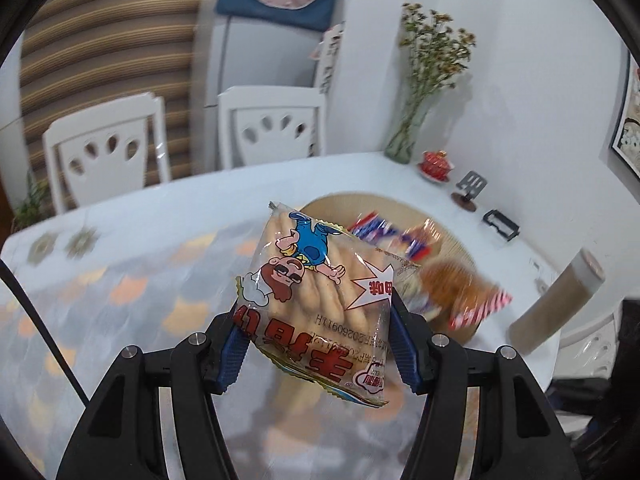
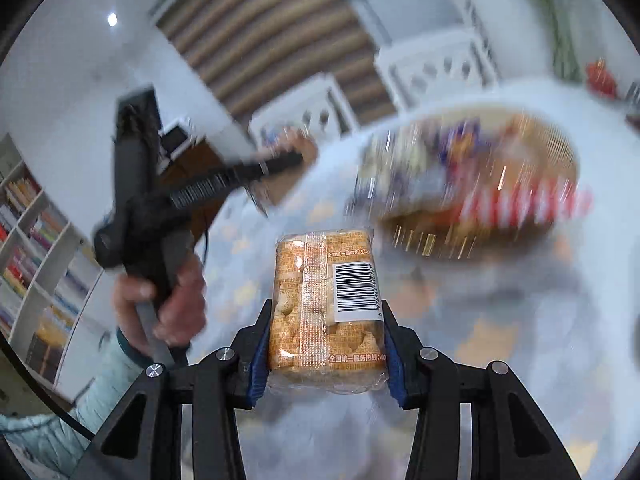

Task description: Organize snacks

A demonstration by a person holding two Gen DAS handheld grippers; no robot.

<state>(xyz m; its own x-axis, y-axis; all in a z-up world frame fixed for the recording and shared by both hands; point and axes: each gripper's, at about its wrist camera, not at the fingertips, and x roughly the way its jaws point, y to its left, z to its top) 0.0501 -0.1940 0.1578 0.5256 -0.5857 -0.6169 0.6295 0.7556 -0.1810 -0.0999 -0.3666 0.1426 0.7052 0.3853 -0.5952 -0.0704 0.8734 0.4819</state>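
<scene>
left gripper [image 1: 316, 320] squeezes cartoon cookie bag [image 1: 316, 296], up off table [image 1: 120, 248] | right gripper [image 2: 326, 344] squeezes cracker pack [image 2: 326, 304] | some snacks already in far basket [image 1: 460, 246] | these two still to go

A clear biscuit packet [image 1: 316, 292] showed upside-down red Chinese characters, a starburst, and a printed date code, partly legible. A cracker packet [image 2: 326, 312] carried a barcode label and Chinese hotline text starting "40".
</scene>
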